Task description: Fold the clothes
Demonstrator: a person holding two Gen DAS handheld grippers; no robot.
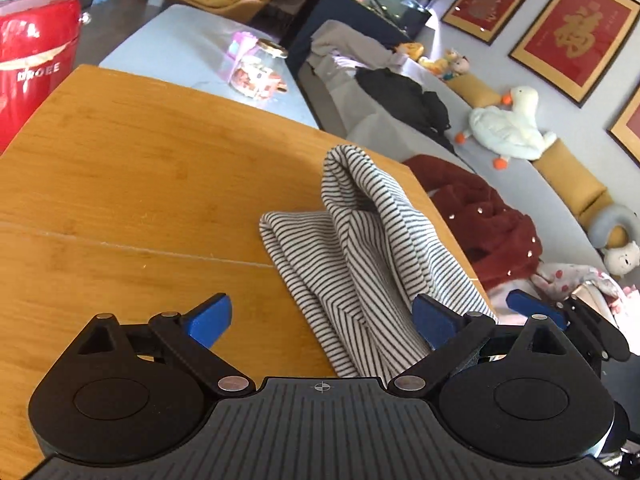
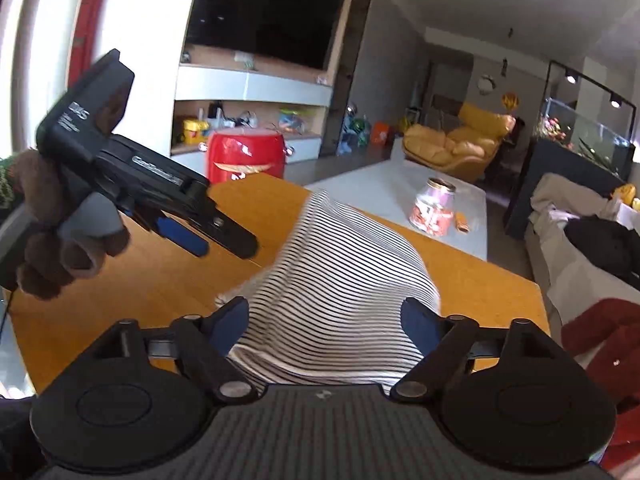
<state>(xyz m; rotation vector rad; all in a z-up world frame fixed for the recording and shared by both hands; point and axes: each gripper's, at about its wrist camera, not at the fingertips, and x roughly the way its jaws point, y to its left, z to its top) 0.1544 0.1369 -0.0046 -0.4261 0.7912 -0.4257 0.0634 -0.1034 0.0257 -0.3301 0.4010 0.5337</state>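
Striped black-and-white cloth is what I am working on: a folded striped top (image 1: 352,248) lying on the right part of the wooden worktop (image 1: 120,184), close to its right edge. In my left wrist view one part of it lies flat in a long folded band, and a second part stands up in a loose hump beside it.

My left hand-held gripper (image 1: 322,318) has its blue fingers spread wide apart. The cloth runs up between them, nearer the right finger, but I see neither pad pressing on it. In the right wrist view this same gripper (image 2: 224,242) hangs above the worktop to the left of the top, held in a brown gloved hand (image 2: 60,236).

My right hand-held gripper (image 2: 324,320) also stands wide apart. The striped top (image 2: 340,280) bulges up between its blue fingers and looks blurred. I cannot tell whether the pads touch the fabric; nothing looks clamped.

Beyond the worktop there is a pale low table (image 1: 192,44) with a glass jar (image 1: 260,72) on it. A red round stool (image 1: 36,48) stands to the left. A grey sofa (image 1: 516,184) to the right carries a dark red garment (image 1: 480,216), a black garment (image 1: 404,96) and a white stuffed goose (image 1: 508,124).
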